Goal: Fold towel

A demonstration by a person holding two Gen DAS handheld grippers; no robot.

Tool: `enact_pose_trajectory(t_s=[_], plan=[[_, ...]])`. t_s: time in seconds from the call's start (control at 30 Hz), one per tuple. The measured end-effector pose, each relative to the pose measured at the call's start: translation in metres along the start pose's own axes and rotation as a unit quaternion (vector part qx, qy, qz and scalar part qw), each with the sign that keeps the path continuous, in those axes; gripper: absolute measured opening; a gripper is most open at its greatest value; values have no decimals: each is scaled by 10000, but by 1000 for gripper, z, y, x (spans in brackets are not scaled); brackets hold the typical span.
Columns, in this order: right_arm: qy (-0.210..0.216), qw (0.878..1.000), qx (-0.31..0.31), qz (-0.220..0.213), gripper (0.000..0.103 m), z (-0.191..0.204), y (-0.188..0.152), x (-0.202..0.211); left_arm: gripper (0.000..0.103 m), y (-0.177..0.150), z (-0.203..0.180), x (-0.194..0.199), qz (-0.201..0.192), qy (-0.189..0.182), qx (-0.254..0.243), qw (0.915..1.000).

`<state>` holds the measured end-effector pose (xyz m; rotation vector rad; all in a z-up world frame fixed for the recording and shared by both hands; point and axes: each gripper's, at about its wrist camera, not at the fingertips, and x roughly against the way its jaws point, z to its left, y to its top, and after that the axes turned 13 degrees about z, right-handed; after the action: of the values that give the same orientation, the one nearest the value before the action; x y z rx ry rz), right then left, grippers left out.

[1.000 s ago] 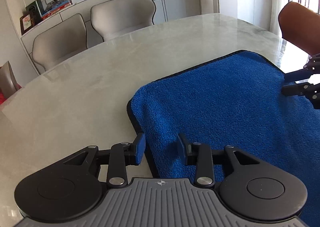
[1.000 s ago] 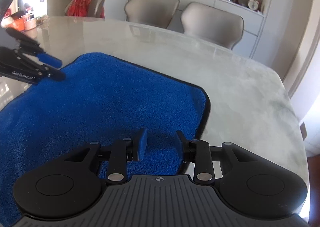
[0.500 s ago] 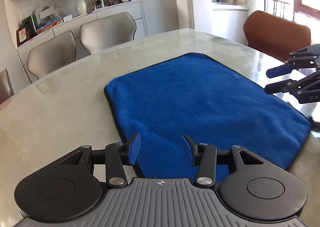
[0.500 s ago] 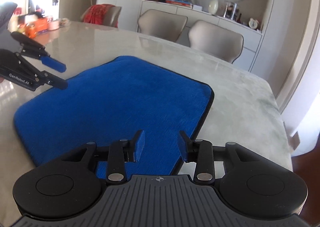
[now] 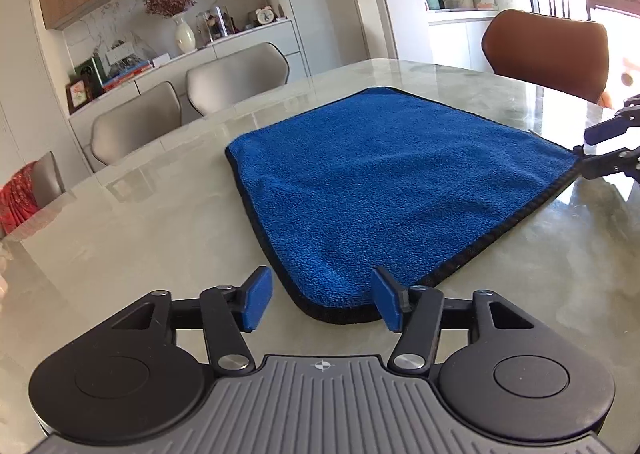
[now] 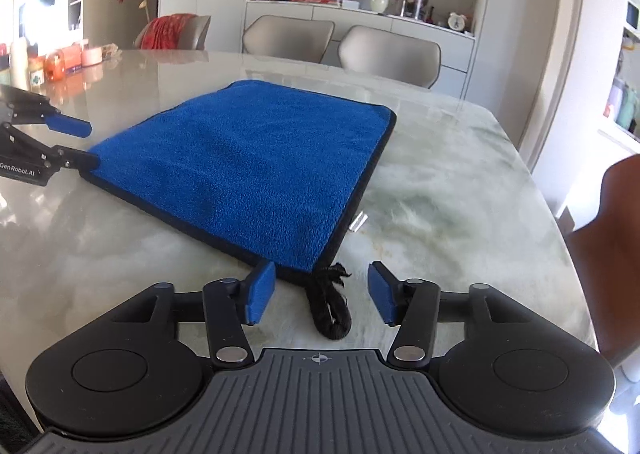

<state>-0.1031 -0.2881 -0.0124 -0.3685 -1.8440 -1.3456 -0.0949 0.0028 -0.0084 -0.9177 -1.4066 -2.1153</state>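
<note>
Blue towel [image 5: 384, 190] spread flat on marble table [image 5: 120, 238], black hem all round. Left gripper [image 5: 322, 304] low at near left corner, pointing across cloth, fingers spread wide either side of corner, holding nothing. Right gripper [image 6: 322, 292] low at near right corner, fingers wide apart, nothing held, black hanging loop [image 6: 332, 302] lying between them on table. Each gripper's blue tips visible at the other's frame edge, just beside towel corner.
</note>
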Motion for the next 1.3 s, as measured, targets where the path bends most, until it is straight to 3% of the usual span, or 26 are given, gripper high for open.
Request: enact_pose_trajectory(t_s=[0.13, 0.33, 0.43, 0.47, 0.5, 0.6, 0.77, 1.1, 1.3], plan=[[314, 9988, -361, -81, 59, -6, -5, -3, 61, 1, -4, 4, 21, 22, -116, 9999], [283, 9988, -347, -184, 58, -2, -11, -1, 66, -4, -4, 8, 105, -243, -1, 9996], [294, 9988, -294, -268, 47, -1, -13, -1, 64, -4, -1, 5, 103, -372, 178, 9991], [288, 9988, -284, -282, 37, 0, -14, -1, 55, -3, 0, 3, 119, -429, 255, 9987], [264, 9988, -270, -297, 25, 0, -14, -1, 38, -2, 0, 3, 138, -470, 288, 9984], [210, 9990, -244, -314, 14, 0, -15, 0, 21, -1, -3, 3, 200, -559, 291, 9978], [217, 9986, -332, -344, 10, -7, -20, 4, 15, -4, -8, 9, 195, -518, 310, 9980], [26, 9991, -226, -371, 7, -13, -23, 18, 14, -6, -17, 27, 171, -354, 98, 9992], [-10, 9994, -251, -243, 13, -12, -29, 14, 21, -12, -19, 23, 270, -248, -9, 9993]])
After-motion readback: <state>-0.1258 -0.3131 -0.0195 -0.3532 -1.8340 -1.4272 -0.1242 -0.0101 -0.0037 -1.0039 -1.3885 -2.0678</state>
